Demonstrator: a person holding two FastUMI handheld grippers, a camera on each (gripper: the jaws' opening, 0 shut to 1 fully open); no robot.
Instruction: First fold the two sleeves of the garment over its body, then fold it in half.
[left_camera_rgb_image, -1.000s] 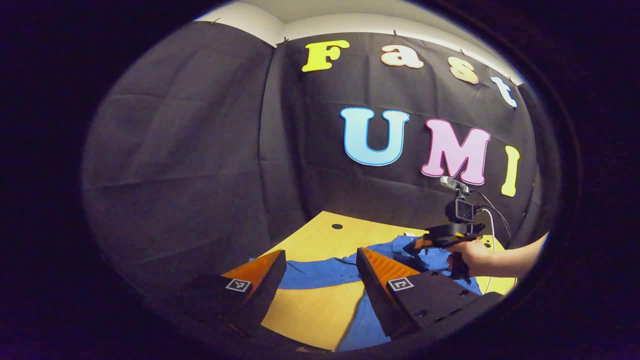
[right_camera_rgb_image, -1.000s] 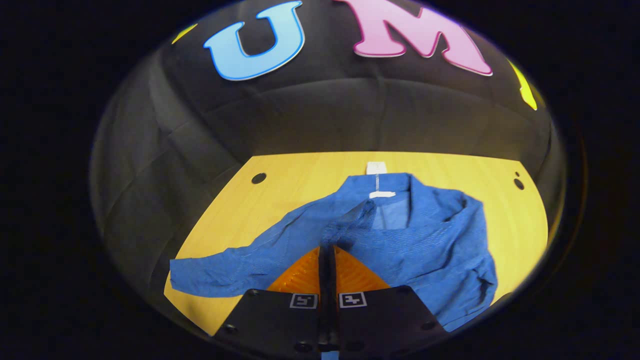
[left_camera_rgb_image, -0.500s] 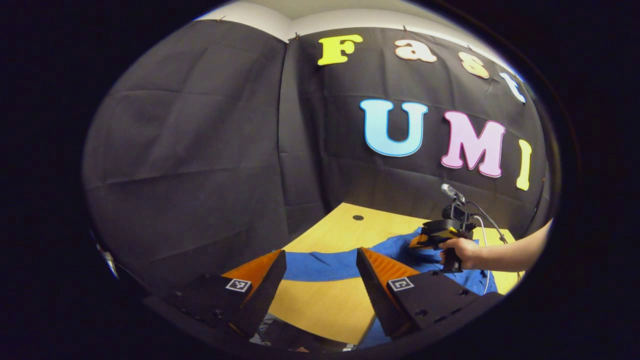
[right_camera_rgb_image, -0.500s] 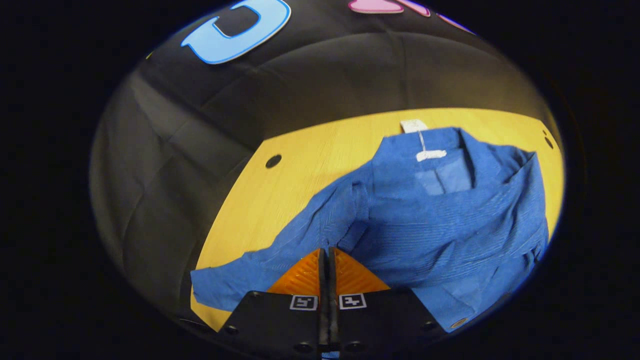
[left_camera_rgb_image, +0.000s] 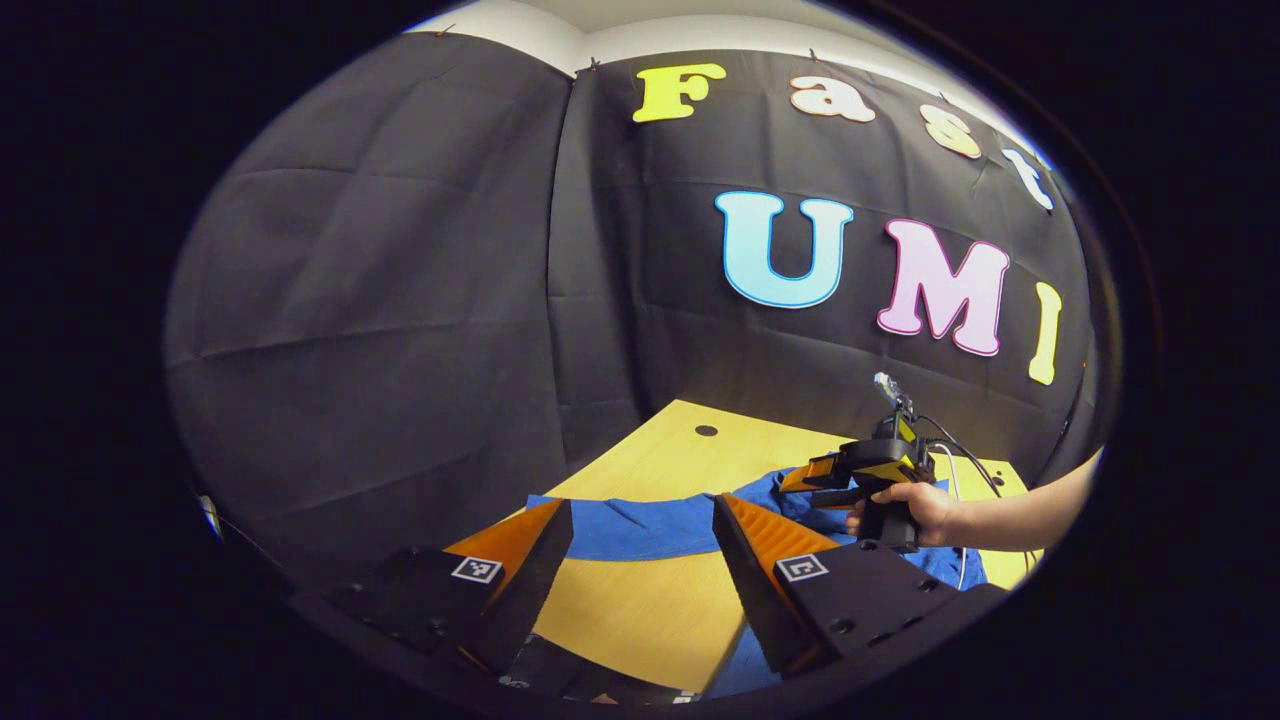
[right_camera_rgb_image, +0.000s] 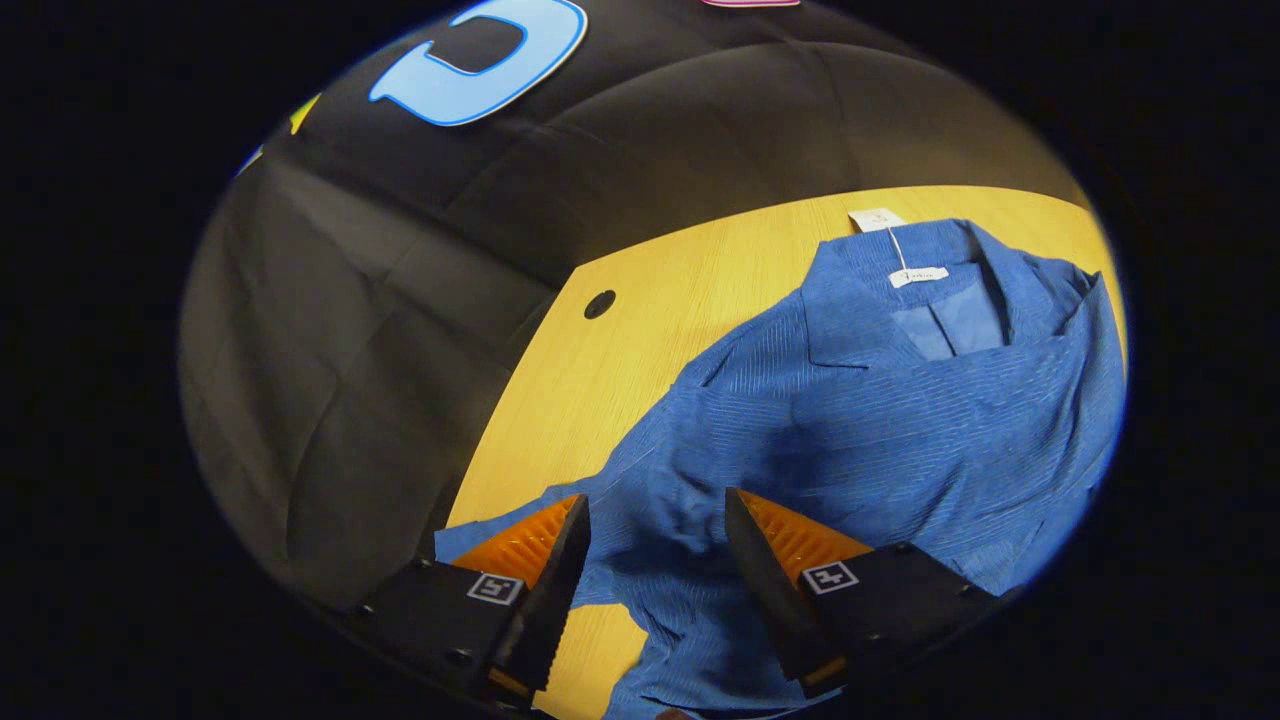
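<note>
Lying on the yellow worktop, the blue garment spread beneath the right gripper, fingers parted, gripping nothing; the left gripper hovered likewise spread.

The right gripper is seen with fingers spread apart above the crumpled blue woven shirt, laid on a yellow wooden table (a white neck label lies toward one o'clock).

Both grippers: black bodies showing screw holes, square black-and-white markers, ribbed wedge fingers. Right gripper trailing cables; forearm showing bare.
</note>
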